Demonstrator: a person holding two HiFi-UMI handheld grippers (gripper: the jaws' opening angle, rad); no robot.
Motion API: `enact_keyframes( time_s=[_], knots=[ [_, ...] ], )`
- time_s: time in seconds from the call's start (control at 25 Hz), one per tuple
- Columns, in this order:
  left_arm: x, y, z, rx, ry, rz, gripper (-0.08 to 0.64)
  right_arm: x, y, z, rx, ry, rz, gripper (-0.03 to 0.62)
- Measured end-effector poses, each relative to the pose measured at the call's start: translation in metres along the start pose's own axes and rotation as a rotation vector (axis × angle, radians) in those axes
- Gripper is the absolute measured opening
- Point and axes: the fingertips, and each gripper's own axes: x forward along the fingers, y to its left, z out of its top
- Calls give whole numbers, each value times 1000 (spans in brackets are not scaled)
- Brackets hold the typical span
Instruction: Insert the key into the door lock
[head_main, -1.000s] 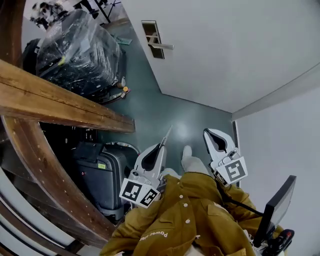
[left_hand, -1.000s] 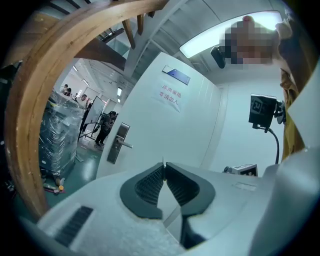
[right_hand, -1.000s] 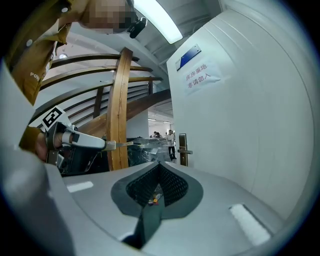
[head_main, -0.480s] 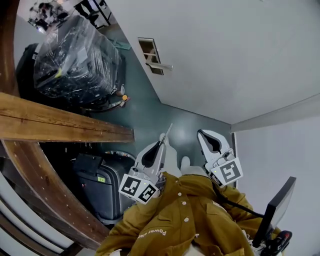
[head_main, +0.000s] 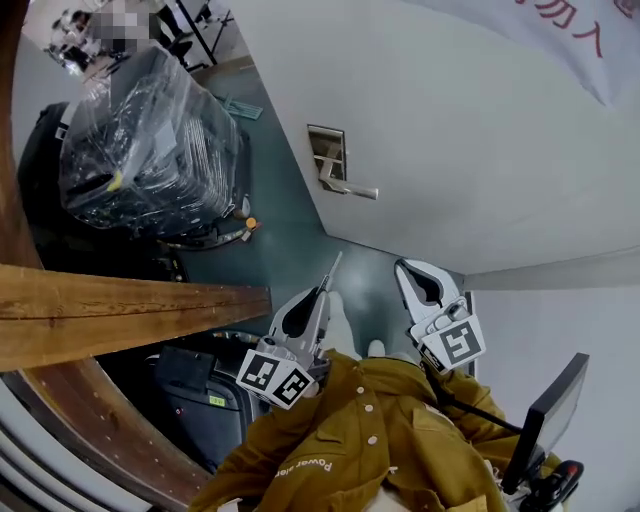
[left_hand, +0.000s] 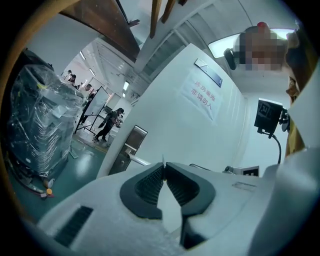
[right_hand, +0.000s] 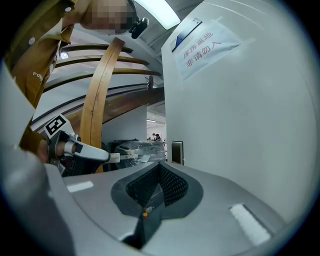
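Note:
The door lock is a steel plate with a lever handle on a white door. It lies ahead of both grippers and apart from them. My left gripper is shut on the key, whose thin blade sticks out past the tips toward the door. In the left gripper view the key shows edge-on between the pads, with the lock beyond it to the left. My right gripper is shut with nothing in it. The right gripper view shows its jaws closed, the left gripper with the key, and the lock.
A pallet load wrapped in plastic film stands to the left of the door. A wooden beam and dark suitcases are at my left. The door carries a paper sign. A black monitor is at the lower right. People stand far off.
The lock and handle have slid down and toward the middle of the head view and grown larger. Both grippers have travelled along with me toward the door, still shut.

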Motion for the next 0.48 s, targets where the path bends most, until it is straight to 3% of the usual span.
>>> enact_keyframes(
  time_s=[0.12,0.2,0.32,0.48],
  knots=[
    [11,23,14,-16,8,-26,25,28,-8,11,-30,-11,-14,7],
    [17,36,24,-23,10,-41,25,44,-12,19,-55,-22,-12,105],
    [29,54,32,-41,14,-63,25,69,-17,34,-116,-51,-1,157],
    [44,69,36,-70,30,-78,25,95,-25,12,-268,82,99,206]
  ],
)
